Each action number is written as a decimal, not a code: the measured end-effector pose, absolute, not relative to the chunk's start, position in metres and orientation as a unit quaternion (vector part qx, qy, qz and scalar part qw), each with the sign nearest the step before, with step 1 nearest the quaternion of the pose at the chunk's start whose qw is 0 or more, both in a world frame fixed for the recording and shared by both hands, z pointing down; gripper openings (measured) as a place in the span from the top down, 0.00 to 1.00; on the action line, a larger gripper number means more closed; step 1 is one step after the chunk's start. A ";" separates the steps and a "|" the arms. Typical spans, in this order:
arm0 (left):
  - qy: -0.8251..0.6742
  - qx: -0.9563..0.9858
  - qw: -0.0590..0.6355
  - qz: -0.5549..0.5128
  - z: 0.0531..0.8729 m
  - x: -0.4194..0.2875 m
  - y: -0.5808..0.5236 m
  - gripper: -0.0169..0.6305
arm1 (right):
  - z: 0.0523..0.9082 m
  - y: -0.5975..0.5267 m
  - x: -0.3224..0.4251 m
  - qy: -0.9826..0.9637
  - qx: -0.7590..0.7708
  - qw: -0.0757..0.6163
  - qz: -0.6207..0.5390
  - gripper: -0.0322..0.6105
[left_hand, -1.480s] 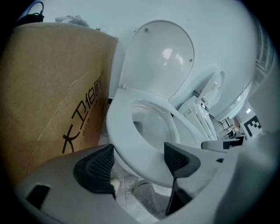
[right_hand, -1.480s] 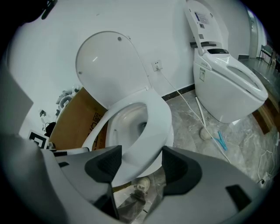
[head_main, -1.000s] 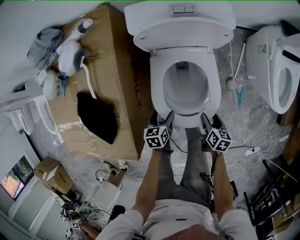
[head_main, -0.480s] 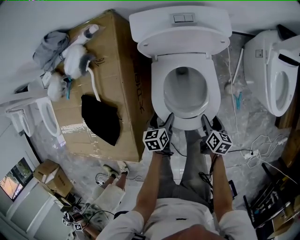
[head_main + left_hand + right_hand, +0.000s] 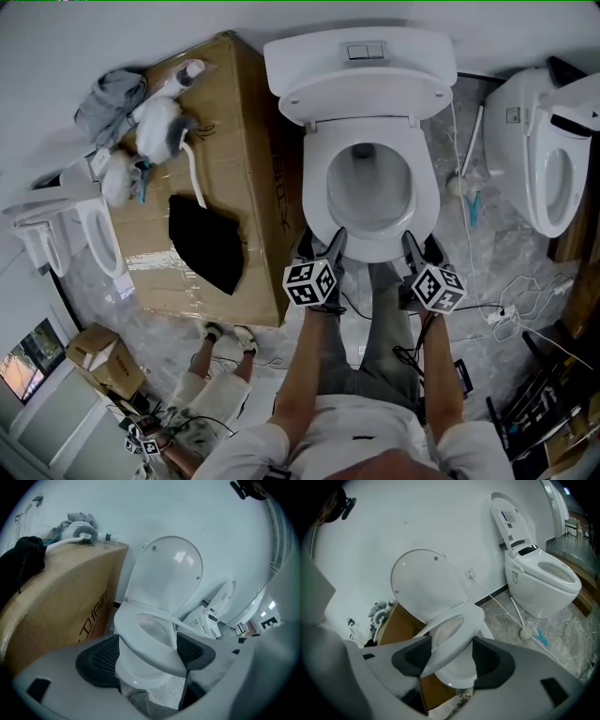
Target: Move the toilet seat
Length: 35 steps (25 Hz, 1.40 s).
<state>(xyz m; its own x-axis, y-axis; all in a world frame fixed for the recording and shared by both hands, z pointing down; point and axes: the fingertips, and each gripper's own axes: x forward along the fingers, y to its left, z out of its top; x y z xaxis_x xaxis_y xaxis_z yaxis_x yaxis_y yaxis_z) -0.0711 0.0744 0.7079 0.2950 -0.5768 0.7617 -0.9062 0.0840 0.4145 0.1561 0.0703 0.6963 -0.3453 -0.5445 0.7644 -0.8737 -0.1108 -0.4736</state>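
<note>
The white toilet seat lies over the bowl, with its front edge raised a little. The lid stands up against the tank. My left gripper is shut on the seat's front left edge. The seat runs between its dark pads in the left gripper view. My right gripper holds the front right edge. Its jaws have just been closing, and the tilted seat sits between its pads, above the bowl.
A big cardboard box with a black cloth stands close on the toilet's left. A second toilet stands at the right, with a brush and cables on the floor between. Another person crouches at lower left.
Both grippers have risen slightly with the seat's front edge still held. The person at lower left has shifted.
</note>
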 end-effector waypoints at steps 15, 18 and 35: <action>-0.583 0.682 0.401 0.184 0.667 -0.075 0.043 0.40 | 0.664 0.043 0.155 -0.645 0.556 0.113 0.512 0.49; -0.579 0.697 0.380 0.188 0.657 -0.074 0.037 0.40 | 0.658 0.037 0.154 -0.644 0.558 0.103 0.514 0.49; -0.505 0.789 0.292 0.194 0.584 -0.034 0.046 0.41 | 0.632 0.011 0.155 -0.633 0.569 0.061 0.521 0.49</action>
